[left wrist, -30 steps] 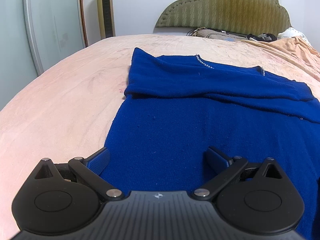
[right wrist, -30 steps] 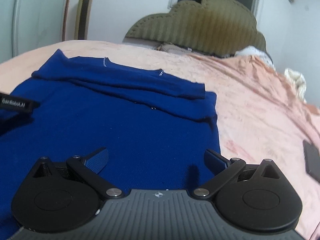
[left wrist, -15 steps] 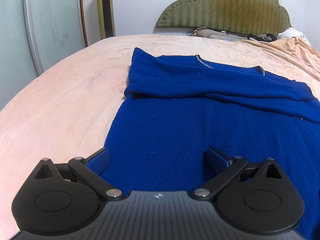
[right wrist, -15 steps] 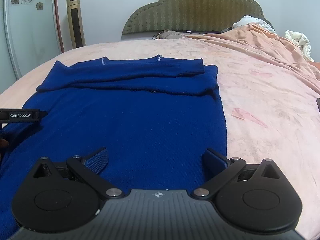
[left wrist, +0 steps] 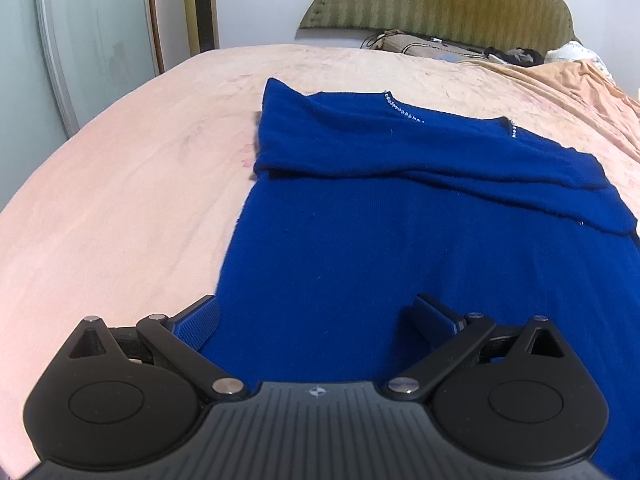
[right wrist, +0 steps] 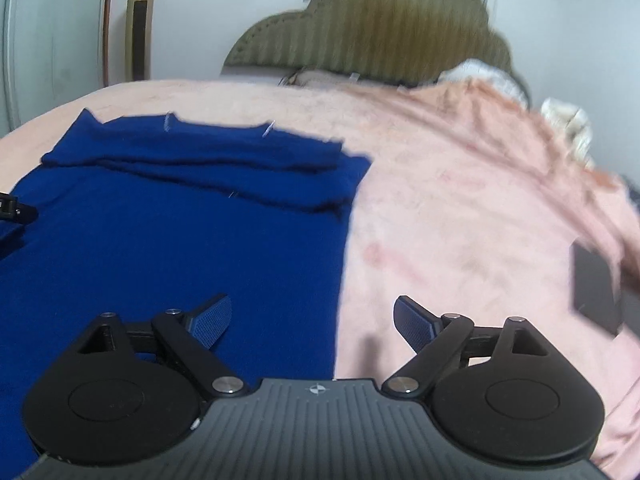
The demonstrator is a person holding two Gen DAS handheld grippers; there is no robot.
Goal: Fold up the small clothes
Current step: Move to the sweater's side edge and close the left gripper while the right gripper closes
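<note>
My left tool (left wrist: 316, 320) hangs over the near part of the blue sweater (left wrist: 400, 248), its jaws spread wide with nothing pressed between them; only the knit shows in the gap, and its left pad sits right at the sweater's left edge. The sweater lies flat on the pink bedspread (left wrist: 120, 200), body toward me, with both sleeves folded across the chest in a band near the neckline, where a row of small beads (left wrist: 404, 112) glints.

My right tool (right wrist: 312, 320) sits over the sweater's right edge: the left pad is above the blue knit (right wrist: 160, 248) and the right pad above bare pink bedspread (right wrist: 460, 220). Its jaws have just been closing a little, yet they stand wide apart and grip nothing; the sweater's edge runs through the gap between them. This view is blurred.

At the far left of the right view a bit of the left tool (right wrist: 12, 210) pokes in over the sweater. A dark flat object (right wrist: 596, 288) lies on the bedspread to the right, too smeared to identify. Beyond the bed stands an olive padded headboard (left wrist: 440, 0).
</note>
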